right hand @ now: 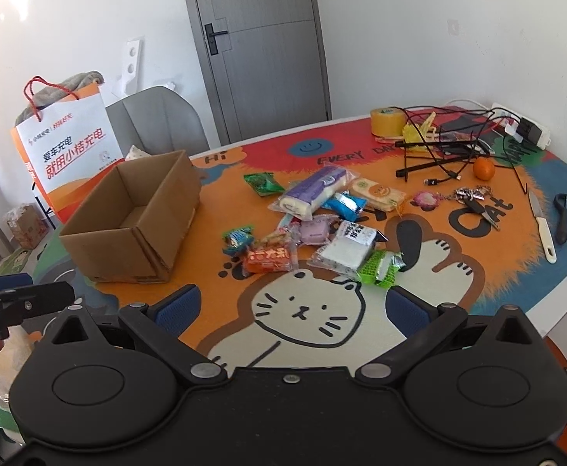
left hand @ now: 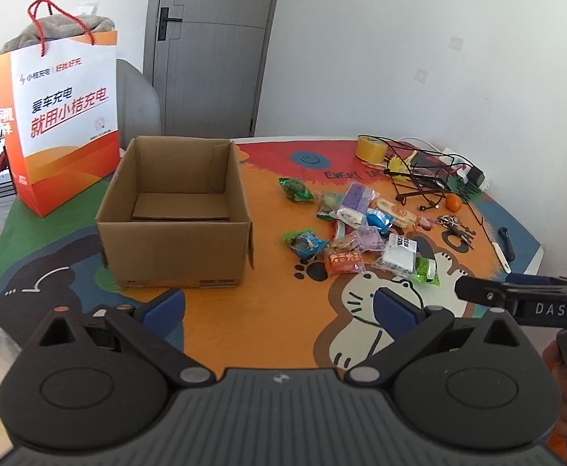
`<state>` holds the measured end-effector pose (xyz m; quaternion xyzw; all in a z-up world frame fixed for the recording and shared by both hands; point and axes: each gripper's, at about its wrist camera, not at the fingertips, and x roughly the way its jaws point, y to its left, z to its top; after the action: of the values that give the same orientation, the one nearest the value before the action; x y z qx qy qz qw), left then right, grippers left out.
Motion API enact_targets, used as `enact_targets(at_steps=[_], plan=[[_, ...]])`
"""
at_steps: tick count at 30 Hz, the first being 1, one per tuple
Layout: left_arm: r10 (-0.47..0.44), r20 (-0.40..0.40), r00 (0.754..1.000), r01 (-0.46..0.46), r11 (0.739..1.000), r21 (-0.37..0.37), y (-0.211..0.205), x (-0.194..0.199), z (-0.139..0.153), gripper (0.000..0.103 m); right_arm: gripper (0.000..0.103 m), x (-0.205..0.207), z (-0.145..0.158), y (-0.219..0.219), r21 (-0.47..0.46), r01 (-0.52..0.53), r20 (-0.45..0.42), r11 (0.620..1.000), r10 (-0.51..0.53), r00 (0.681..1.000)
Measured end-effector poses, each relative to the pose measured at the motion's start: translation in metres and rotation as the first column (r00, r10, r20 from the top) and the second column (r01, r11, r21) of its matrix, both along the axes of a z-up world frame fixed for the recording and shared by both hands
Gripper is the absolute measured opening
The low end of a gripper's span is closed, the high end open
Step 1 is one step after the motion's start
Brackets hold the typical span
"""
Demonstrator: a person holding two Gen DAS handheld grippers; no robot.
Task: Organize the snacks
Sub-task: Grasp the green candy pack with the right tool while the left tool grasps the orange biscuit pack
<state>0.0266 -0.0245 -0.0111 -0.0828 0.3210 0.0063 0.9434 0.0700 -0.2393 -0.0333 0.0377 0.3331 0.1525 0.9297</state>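
Left tongs [left hand: 279, 306]: spread wide, holding nothing, touching nothing. Right tongs [right hand: 291, 306]: likewise. Snacks [right hand: 314, 225]: loose heap of bright wrappers, frame centre, on worktop [right hand: 555, 279]. Cardboard box [right hand: 128, 213]: open, left of heap.

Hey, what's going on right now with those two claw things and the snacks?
Left gripper open, empty. Right gripper open, empty. Snacks loose on the table, cardboard box empty. Nothing in the way.
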Motion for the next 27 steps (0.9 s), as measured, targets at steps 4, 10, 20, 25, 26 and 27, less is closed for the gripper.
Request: enact_targets(at_steps=[4, 10, 20, 25, 26, 27], plan=[[0.013, 0.037, 0.999, -0.013, 1.000, 0.011, -0.006, 0.009, -0.004, 0.102, 0.103, 0.006, -0.013, -0.012, 0.033, 0.018, 0.005, 0.999, -0.018, 1.000], [0.001, 0.043, 0.999, -0.001, 1.000, -0.011, -0.017, 0.032, -0.011, 0.102, 0.103, 0.021, -0.029, -0.027, 0.061, 0.059, 0.020, 0.996, -0.061, 0.998], [-0.015, 0.029, 0.999, 0.017, 0.998, -0.065, -0.030, 0.065, -0.028, 0.099, 0.093, 0.042, -0.052, -0.048, 0.087, 0.105, 0.011, 0.991, -0.106, 0.994], [-0.044, 0.015, 0.999, 0.045, 0.997, -0.064, -0.042, 0.082, -0.040, 0.094, 0.081, 0.055, -0.065, -0.058, 0.109, 0.138, -0.008, 0.984, -0.138, 0.990], [-0.049, 0.012, 0.999, 0.049, 0.997, -0.061, -0.045, 0.085, -0.042, 0.092, 0.077, 0.057, -0.067, -0.060, 0.115, 0.141, -0.013, 0.983, -0.141, 0.990], [-0.050, 0.007, 0.999, 0.050, 0.997, -0.061, -0.047, 0.089, -0.045, 0.090, 0.073, 0.059, -0.070, -0.061, 0.122, 0.144, -0.018, 0.982, -0.143, 0.990]])
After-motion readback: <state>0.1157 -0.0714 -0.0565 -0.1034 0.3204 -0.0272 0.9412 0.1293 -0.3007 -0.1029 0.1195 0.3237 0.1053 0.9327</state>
